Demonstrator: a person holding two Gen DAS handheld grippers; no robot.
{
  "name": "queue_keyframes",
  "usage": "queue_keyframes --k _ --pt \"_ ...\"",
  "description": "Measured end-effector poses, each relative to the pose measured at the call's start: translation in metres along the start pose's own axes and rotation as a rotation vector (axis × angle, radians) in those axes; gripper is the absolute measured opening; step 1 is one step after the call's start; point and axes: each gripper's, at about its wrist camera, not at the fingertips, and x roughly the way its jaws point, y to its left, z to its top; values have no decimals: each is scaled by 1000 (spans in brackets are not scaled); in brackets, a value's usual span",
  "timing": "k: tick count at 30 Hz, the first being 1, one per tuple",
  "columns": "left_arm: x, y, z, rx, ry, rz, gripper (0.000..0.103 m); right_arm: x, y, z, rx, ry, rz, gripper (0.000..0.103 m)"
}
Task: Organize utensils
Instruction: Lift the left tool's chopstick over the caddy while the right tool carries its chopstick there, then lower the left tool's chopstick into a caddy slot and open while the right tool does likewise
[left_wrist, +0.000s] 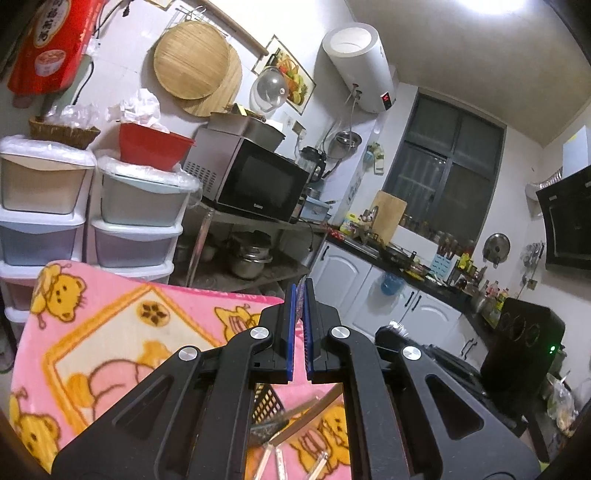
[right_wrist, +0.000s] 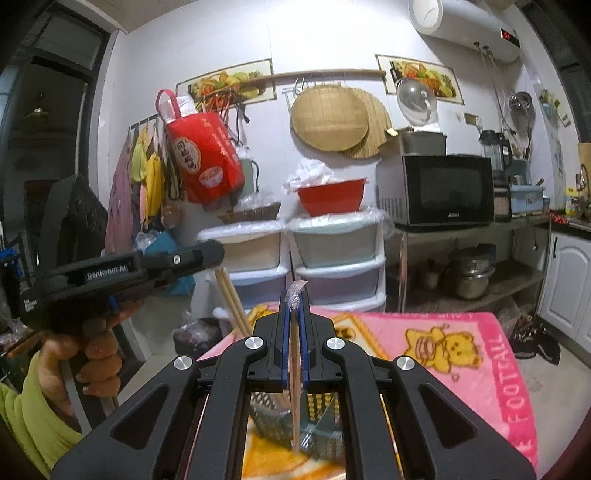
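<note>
My left gripper (left_wrist: 300, 295) is shut on a thin plastic-wrapped utensil, of which only the clear wrapper tip (left_wrist: 302, 286) shows between the blue pads. It is raised above the pink bear blanket (left_wrist: 110, 332). It also shows in the right wrist view (right_wrist: 207, 253), held by a hand, with wooden chopsticks (right_wrist: 231, 299) hanging below it. My right gripper (right_wrist: 294, 299) is shut on a wrapped pair of wooden chopsticks (right_wrist: 294, 369) that stands upright, its lower end in a dark mesh basket (right_wrist: 273, 417). More wrapped utensils (left_wrist: 295, 417) lie on the blanket.
White drawer towers (right_wrist: 332, 258) with a red bowl (right_wrist: 330, 201) stand behind the table. A microwave (right_wrist: 439, 188) sits on a metal rack with pots. A black appliance (left_wrist: 524, 339) stands at the right. Kitchen counter and cabinets (left_wrist: 369, 280) lie beyond.
</note>
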Motion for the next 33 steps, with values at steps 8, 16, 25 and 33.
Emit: queue_keyframes --k 8,16,25,33 --pt "19 8 0 -11 15 5 2 16 -16 23 15 -40 -37 5" --pt "39 18 -15 -28 55 13 2 34 -39 17 45 -40 -78 5" --pt "59 25 -39 -22 115 48 2 60 -59 -11 92 24 -109 5" --pt "73 35 -58 -15 157 83 2 74 -65 -33 117 66 -121 5"
